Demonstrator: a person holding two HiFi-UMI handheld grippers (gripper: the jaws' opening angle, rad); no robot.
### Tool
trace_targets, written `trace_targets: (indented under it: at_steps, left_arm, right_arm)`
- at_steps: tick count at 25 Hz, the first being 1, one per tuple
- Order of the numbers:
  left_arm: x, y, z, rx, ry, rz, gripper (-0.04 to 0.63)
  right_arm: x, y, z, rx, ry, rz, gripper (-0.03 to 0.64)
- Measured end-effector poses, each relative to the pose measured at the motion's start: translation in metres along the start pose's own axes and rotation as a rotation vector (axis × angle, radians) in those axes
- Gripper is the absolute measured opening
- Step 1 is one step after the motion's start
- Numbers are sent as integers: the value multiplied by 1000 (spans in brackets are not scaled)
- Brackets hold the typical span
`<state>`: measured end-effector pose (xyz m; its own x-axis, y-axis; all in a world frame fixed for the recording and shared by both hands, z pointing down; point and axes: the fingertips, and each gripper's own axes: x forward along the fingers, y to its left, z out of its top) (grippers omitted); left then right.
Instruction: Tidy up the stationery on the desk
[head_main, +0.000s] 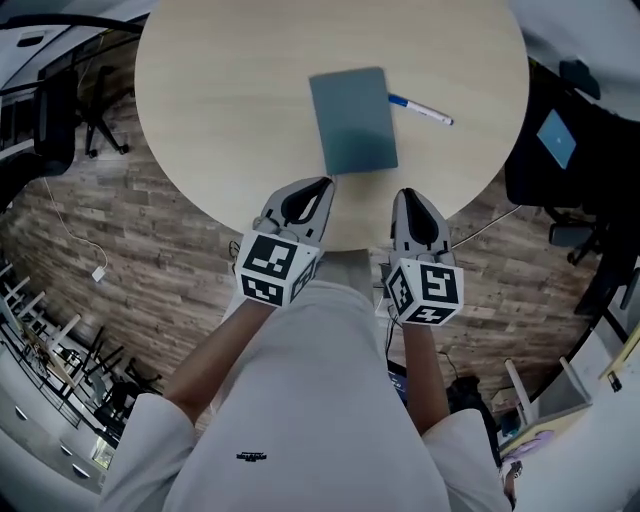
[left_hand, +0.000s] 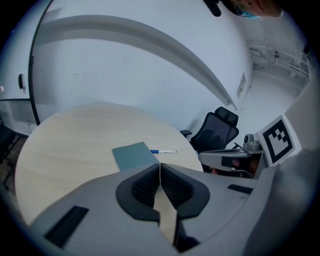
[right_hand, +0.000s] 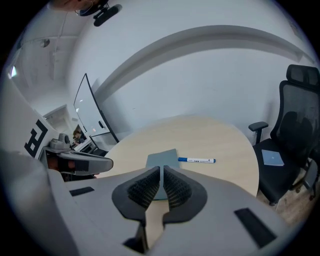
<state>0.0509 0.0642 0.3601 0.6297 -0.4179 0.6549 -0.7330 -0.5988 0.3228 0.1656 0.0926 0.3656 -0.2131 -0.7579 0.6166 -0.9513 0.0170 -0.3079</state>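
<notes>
A grey-blue notebook lies flat on the round wooden table, near its front edge. Just right of it lies a white pen with a blue cap. My left gripper hovers at the table's near edge, just short of the notebook's near left corner, jaws shut and empty. My right gripper is beside it, also at the edge, shut and empty. In the left gripper view the notebook and pen lie ahead of the jaws. The right gripper view shows the notebook and pen too.
A black office chair stands right of the table with a small blue booklet on its seat. Another dark chair is at the left. The floor is wood-patterned planks.
</notes>
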Motion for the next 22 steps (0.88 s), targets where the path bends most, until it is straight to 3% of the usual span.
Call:
trace_targets:
  at_steps: [10, 19, 20, 21, 22]
  left_arm:
    - [37, 34, -21, -58, 6, 78, 25]
    - [74, 53, -48, -142, 30, 69, 28]
    - [78, 55, -52, -151, 33, 69, 52]
    - [82, 55, -55, -158, 38, 67, 142]
    - [85, 56, -59, -163, 45, 66, 189]
  right_arm:
    - [56, -19, -11, -16, 55, 20, 46]
    - [107, -28, -30, -28, 126, 55, 54]
    - [113, -29, -34, -28, 140, 60, 90]
    - [118, -30, -37, -28, 155, 66, 151]
    - [122, -32, -41, -28, 167, 69, 169]
